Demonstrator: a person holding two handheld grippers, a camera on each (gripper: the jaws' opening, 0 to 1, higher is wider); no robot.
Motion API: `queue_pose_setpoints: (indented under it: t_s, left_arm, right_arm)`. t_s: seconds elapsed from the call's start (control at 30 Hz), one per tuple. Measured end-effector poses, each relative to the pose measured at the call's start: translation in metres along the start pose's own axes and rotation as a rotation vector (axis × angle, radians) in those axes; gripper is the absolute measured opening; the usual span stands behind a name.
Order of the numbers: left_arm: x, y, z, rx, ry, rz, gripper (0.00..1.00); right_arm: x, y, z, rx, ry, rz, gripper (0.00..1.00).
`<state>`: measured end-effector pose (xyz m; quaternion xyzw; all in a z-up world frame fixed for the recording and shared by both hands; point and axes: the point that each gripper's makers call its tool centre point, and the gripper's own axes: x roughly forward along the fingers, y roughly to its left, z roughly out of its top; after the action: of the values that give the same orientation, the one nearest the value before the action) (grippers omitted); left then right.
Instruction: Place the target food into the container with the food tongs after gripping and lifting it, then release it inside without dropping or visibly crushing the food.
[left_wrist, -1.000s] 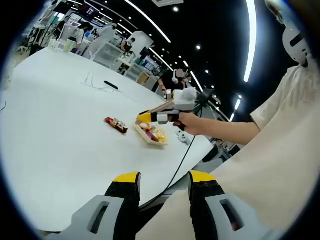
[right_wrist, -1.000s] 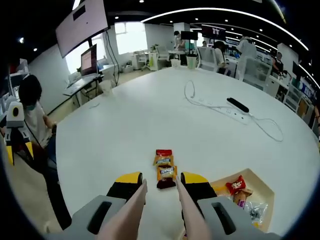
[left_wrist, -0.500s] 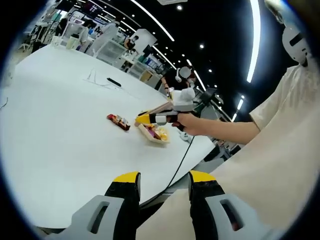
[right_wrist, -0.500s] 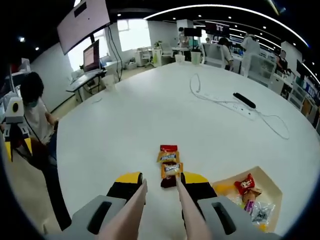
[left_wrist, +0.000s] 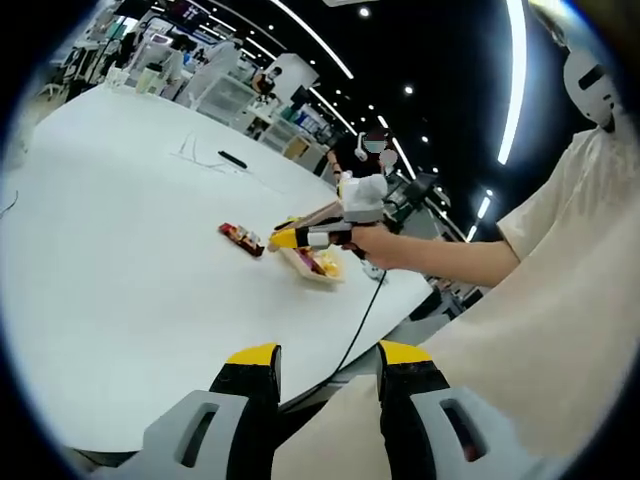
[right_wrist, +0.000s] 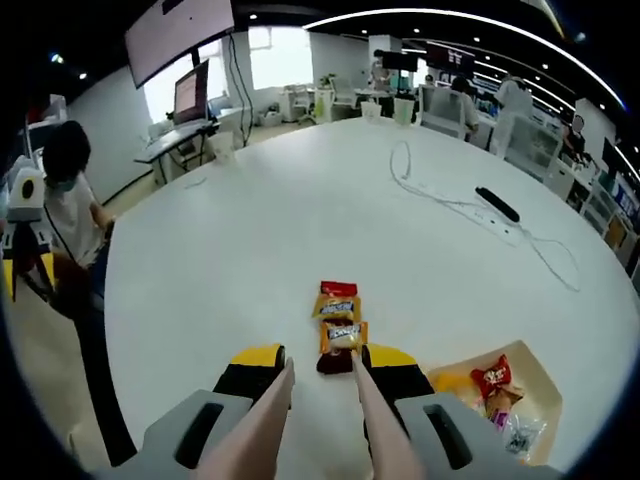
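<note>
Three wrapped snack bars (right_wrist: 338, 325) lay in a short row on the white desk (right_wrist: 250, 230), just ahead of food tongs (right_wrist: 310, 425) pinched by the right gripper (right_wrist: 320, 372), beside the container (right_wrist: 540, 395); judged light, crinkly, slippery, best nipped across the nearest wrapper's middle, while the left gripper's fingers (left_wrist: 250, 375) stood spread.

Round white table (right_wrist: 250, 230) under white strip lighting. Red, orange and dark brown wrapped snack bars (right_wrist: 338, 327) in a short row, pale labels across the orange wrappers. Pale tan tongs (right_wrist: 318, 425) between yellow-tipped black jaws on grey mounts of the right gripper (right_wrist: 320, 368). Cream rectangular tray (right_wrist: 545, 395) with a red packet (right_wrist: 493, 378) and clear wrappers. Same yellow, black and grey on the left gripper (left_wrist: 325, 365); cream sleeve (left_wrist: 565, 200) beside it. Black remote (right_wrist: 497, 203), white cable (right_wrist: 440, 195).
</note>
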<state>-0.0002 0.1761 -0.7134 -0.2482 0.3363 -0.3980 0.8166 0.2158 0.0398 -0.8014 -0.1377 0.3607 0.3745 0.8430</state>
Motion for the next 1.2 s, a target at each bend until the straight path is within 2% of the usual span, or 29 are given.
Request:
queue_pose_setpoints:
  t_s: [0.9, 1.2]
  left_arm:
    - [0.002, 0.008, -0.004, -0.036, 0.009, 0.008, 0.38]
    - [0.004, 0.009, -0.001, -0.034, 0.008, 0.007, 0.38]
  right_arm:
    - [0.018, 0.005, -0.004, -0.016, 0.039, 0.037, 0.30]
    - [0.023, 0.005, 0.000, -0.028, 0.038, 0.042, 0.30]
